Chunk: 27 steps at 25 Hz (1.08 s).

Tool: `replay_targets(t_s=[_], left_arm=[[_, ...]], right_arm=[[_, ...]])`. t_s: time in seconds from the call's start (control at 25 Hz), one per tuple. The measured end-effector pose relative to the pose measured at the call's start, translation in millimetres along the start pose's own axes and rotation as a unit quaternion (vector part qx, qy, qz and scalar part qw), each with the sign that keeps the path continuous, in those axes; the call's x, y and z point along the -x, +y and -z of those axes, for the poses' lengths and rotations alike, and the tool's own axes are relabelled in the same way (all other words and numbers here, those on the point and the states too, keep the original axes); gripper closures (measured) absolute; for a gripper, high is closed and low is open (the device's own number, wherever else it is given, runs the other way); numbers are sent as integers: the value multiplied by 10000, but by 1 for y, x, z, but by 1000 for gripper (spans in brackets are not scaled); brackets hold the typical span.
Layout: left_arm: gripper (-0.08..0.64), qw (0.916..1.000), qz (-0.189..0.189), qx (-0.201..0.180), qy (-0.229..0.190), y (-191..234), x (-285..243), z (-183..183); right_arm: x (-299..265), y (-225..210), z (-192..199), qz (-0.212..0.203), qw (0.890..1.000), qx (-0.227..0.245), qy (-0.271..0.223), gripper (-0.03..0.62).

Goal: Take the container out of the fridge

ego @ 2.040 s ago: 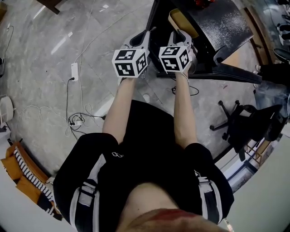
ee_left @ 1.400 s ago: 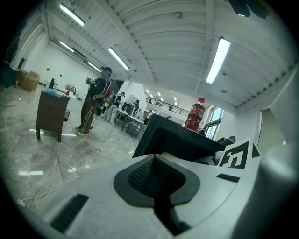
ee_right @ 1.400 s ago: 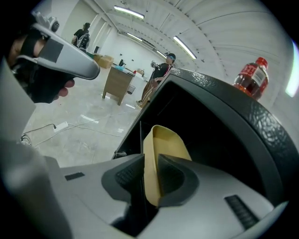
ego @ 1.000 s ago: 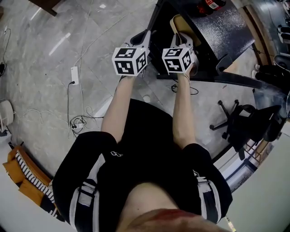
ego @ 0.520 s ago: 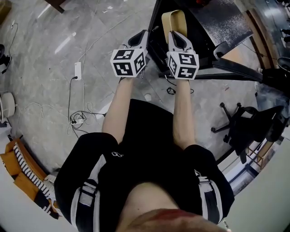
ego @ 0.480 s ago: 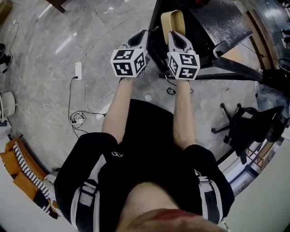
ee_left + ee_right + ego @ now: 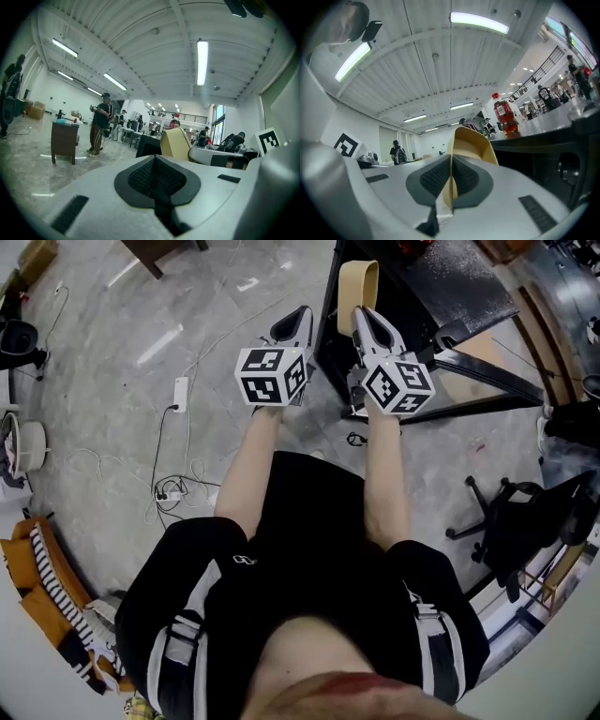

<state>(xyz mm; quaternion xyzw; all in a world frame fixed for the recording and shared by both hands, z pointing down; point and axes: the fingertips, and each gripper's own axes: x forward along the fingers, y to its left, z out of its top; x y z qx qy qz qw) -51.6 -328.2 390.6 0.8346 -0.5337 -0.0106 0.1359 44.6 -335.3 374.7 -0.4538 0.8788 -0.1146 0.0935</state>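
Observation:
The container [image 7: 357,282] is a tan, thin-walled cup; my right gripper [image 7: 359,311] is shut on its rim and holds it in the air beside a black unit [image 7: 441,282]. In the right gripper view the container [image 7: 471,140] rises from between the pads, with its wall pinched by the right gripper [image 7: 451,161]. My left gripper [image 7: 302,311] hangs just to the left, shut with nothing in it. The left gripper view shows the left gripper [image 7: 154,161] with its pads meeting, and the container [image 7: 176,143] off to the right.
A red bottle [image 7: 505,115] stands on the black unit's top. On the grey floor lie a power strip [image 7: 181,390] and cables [image 7: 169,488]. An office chair [image 7: 520,517] is at the right. A wooden side table [image 7: 64,140] and people stand far off.
My right gripper has turned and carried the container out from the black unit's edge, so it now stands upright beyond the jaws. The left gripper has hardly moved.

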Motion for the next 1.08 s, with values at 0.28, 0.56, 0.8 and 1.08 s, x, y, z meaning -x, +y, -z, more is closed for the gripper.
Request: replay_targets(t_s=[0.28, 0.56, 0.8, 1.08], left_arm=[[550, 9997, -4, -184, -142, -18, 8, -7], [551, 9995, 26, -230, -216, -28, 9, -12], [550, 9994, 109, -161, -296, -35, 10, -16], [551, 9995, 64, -110, -302, -33, 8, -16]], right_arm=[[13, 6, -9, -182, 9997, 13, -140, 575], [21, 2, -18, -216, 9995, 27, -243, 575], [23, 2, -22, -250, 9993, 66, -283, 575], [19, 1, -28, -321, 9989, 109, -337, 575]])
